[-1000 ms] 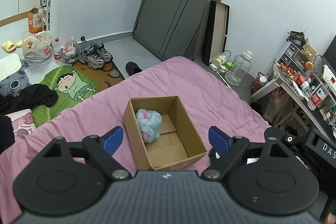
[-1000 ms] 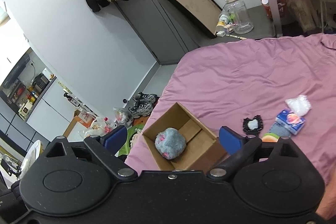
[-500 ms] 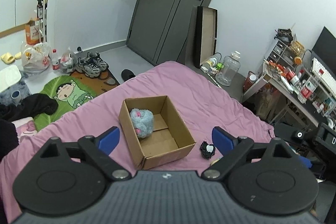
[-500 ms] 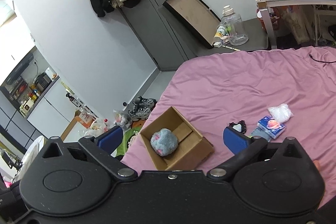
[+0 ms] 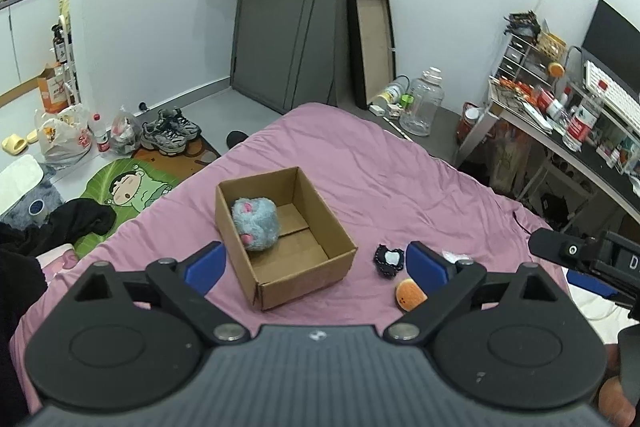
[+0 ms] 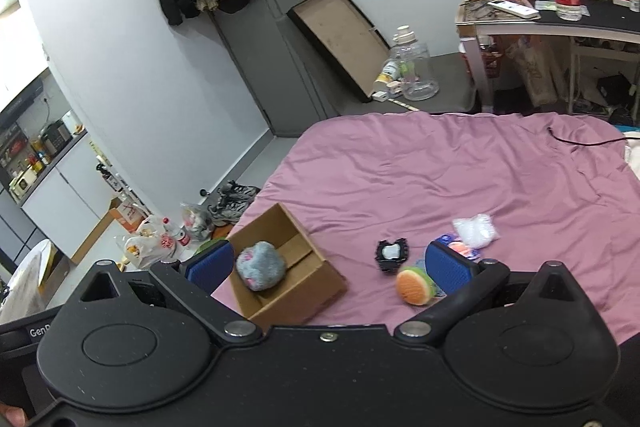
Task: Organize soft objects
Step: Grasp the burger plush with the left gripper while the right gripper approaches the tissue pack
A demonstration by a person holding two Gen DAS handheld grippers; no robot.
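Observation:
An open cardboard box (image 5: 320,239) (image 6: 320,287) sits on the pink bed (image 5: 380,179) (image 6: 460,179). A fluffy grey-blue plush (image 5: 255,223) (image 6: 261,271) lies inside it at the left end. To the box's right lie a black frilly pad (image 5: 388,259) (image 6: 391,255), an orange burger-like plush (image 5: 410,295) (image 6: 414,285), a blue packet (image 6: 460,251) and a clear white bag (image 6: 476,230). My left gripper (image 5: 316,267) and right gripper (image 6: 326,267) are both open and empty, held well above the bed, short of the box.
Shoes (image 5: 170,135), bags and a cartoon mat (image 5: 132,187) lie on the floor left of the bed. A grey door (image 5: 288,27), a leaning tray (image 5: 372,47) and a water jug (image 5: 426,103) stand beyond. A cluttered desk (image 5: 568,131) is at the right. Dark clothes (image 5: 80,223) lie at the left.
Both grippers have pulled back and up from the box, which now looks smaller and farther. The small items right of the box have come into fuller view. Both stay open.

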